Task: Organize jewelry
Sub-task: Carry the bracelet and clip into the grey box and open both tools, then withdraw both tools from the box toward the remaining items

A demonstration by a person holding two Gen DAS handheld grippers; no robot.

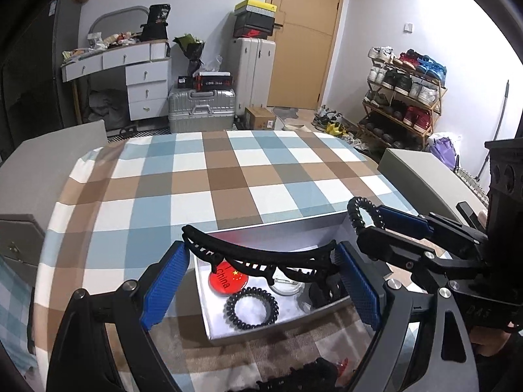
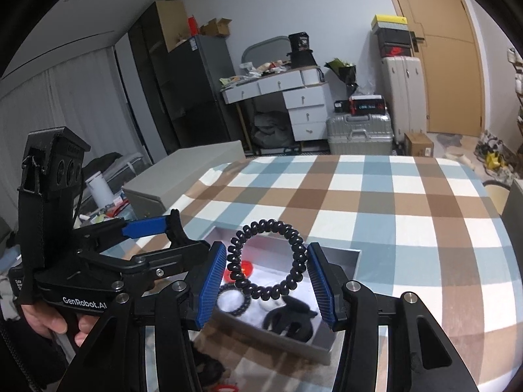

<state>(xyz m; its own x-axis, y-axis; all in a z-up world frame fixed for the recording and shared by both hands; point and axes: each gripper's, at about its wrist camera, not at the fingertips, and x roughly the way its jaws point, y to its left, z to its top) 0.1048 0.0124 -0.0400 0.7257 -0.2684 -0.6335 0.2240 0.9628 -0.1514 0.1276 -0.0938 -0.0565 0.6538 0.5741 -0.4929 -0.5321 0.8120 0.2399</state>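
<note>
My left gripper [image 1: 261, 261] is shut on a long black hair clip [image 1: 258, 256], held crosswise over the white box [image 1: 327, 227]. My right gripper [image 2: 266, 272] is shut on a black spiral hair tie [image 2: 295, 251], held above the same box [image 2: 346, 256]; it also shows in the left wrist view [image 1: 358, 212]. Inside the box lie a red China badge [image 1: 224, 281], another black spiral hair tie [image 1: 251, 312], a clear round piece [image 1: 283, 282] and a black claw clip [image 2: 289, 321].
The box sits on a table with a checked blue, brown and white cloth [image 1: 209, 176]. More dark items lie on the cloth near me [image 1: 310, 374]. Grey chair backs [image 1: 421, 176] flank the table. Suitcases, drawers and a shoe rack stand behind.
</note>
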